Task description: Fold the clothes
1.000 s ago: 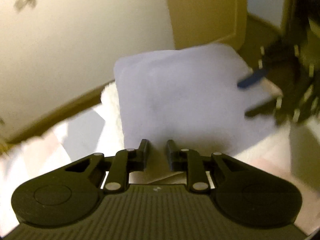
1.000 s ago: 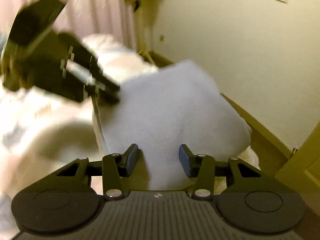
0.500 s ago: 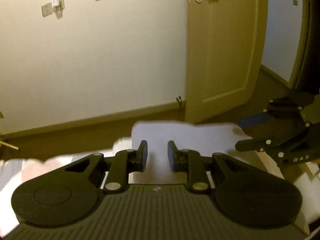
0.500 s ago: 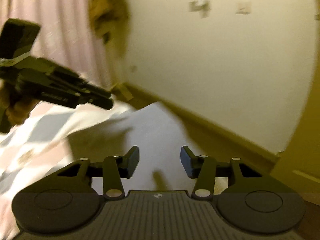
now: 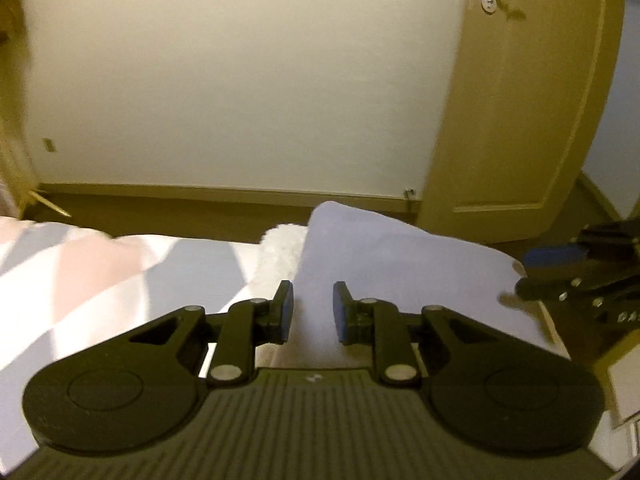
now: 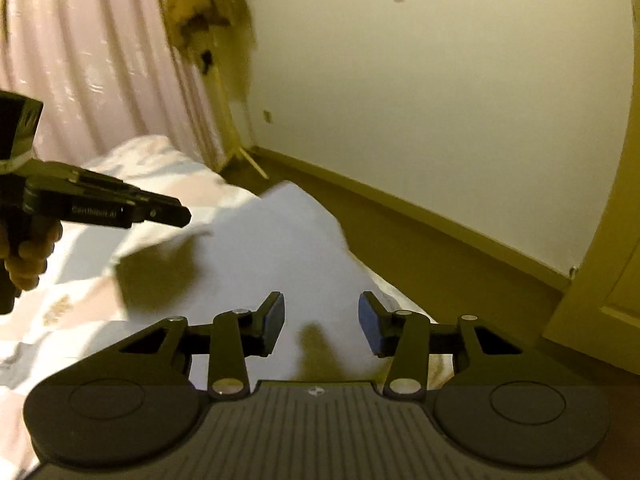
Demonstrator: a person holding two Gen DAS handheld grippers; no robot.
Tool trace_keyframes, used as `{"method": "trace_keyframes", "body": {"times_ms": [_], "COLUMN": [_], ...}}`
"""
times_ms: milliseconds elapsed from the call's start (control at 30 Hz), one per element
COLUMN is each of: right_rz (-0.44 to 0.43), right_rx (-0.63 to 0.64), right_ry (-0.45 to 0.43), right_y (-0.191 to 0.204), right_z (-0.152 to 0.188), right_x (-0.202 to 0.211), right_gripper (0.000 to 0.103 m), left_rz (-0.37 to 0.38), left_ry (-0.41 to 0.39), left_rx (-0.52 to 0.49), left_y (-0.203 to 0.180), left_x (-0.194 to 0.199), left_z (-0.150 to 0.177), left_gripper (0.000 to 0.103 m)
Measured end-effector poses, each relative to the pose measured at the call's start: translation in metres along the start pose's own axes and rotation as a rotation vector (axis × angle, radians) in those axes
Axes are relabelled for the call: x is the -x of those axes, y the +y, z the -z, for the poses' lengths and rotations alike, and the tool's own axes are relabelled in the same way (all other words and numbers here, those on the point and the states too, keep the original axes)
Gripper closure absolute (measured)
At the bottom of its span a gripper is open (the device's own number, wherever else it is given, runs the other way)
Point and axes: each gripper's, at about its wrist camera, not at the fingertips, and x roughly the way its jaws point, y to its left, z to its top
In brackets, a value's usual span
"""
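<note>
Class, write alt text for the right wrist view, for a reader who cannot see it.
An open right gripper hangs over a folded pale lilac cloth lying on a patterned bed. At left, a hand holds the left gripper level above the cloth's edge. Behind are a pink curtain and a cream wall.

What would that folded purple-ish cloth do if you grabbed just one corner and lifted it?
The folded lavender cloth would probably flop and come unfolded, since its far corner already curls up softly. It looks thin, so likely light. It lies on a soft patterned bedspread, so pushing would probably bunch it rather than slide it.
</note>
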Motion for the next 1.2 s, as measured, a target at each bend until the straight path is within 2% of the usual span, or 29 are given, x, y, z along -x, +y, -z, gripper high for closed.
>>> {"method": "trace_keyframes", "body": {"times_ms": [67, 167, 233, 300, 433, 533, 633, 700, 867, 1033, 1067, 1200], "right_rz": [-0.035, -0.088, -0.086, -0.041, -0.020, -0.013, -0.018, -0.017, 0.027, 0.103, 0.114, 0.135], "right_rx": [0.033, 0.089, 0.147, 0.246, 0.329, 0.315, 0.270, 0.211, 0.046, -0.112, -0.140, -0.223], "right_ry": [-0.003, 0.034, 0.099, 0.169, 0.180, 0.195, 0.191, 0.165, 0.157, 0.179, 0.180, 0.161], "right_y": [0.012, 0.032, 0.045, 0.055, 0.061, 0.062, 0.066, 0.063, 0.052, 0.061, 0.065, 0.085], "right_z": [0.001, 0.015, 0.027, 0.047, 0.060, 0.056, 0.043, 0.031, 0.019, 0.023, 0.024, 0.030], "right_x": [0.015, 0.023, 0.015, -0.004, -0.016, -0.012, -0.007, 0.008, 0.062, 0.108, 0.116, 0.157], "right_gripper": [0.057, 0.057, 0.058, 0.059, 0.059, 0.058, 0.058, 0.052, 0.033, 0.021, 0.019, 0.015], "left_rz": [-0.027, -0.077, -0.114, -0.134, -0.169, -0.183, -0.213, -0.229, -0.301, -0.286, -0.282, -0.281], "left_ry": [0.013, 0.081, 0.109, 0.128, 0.139, 0.164, 0.199, 0.205, 0.274, 0.305, 0.302, 0.269], "left_rx": [-0.007, 0.030, 0.040, 0.057, 0.072, 0.092, 0.100, 0.120, 0.190, 0.275, 0.279, 0.285], "left_y": [-0.007, -0.011, -0.010, -0.010, -0.013, -0.011, -0.016, -0.023, -0.047, -0.074, -0.079, -0.091], "left_x": [0.018, 0.020, 0.007, -0.007, -0.022, -0.022, -0.008, 0.009, 0.050, 0.114, 0.127, 0.182], "left_z": [0.008, 0.027, 0.040, 0.052, 0.063, 0.060, 0.053, 0.049, 0.041, 0.042, 0.042, 0.044], "left_gripper": [0.085, 0.086, 0.086, 0.087, 0.087, 0.085, 0.084, 0.084, 0.060, 0.047, 0.042, 0.037]}}
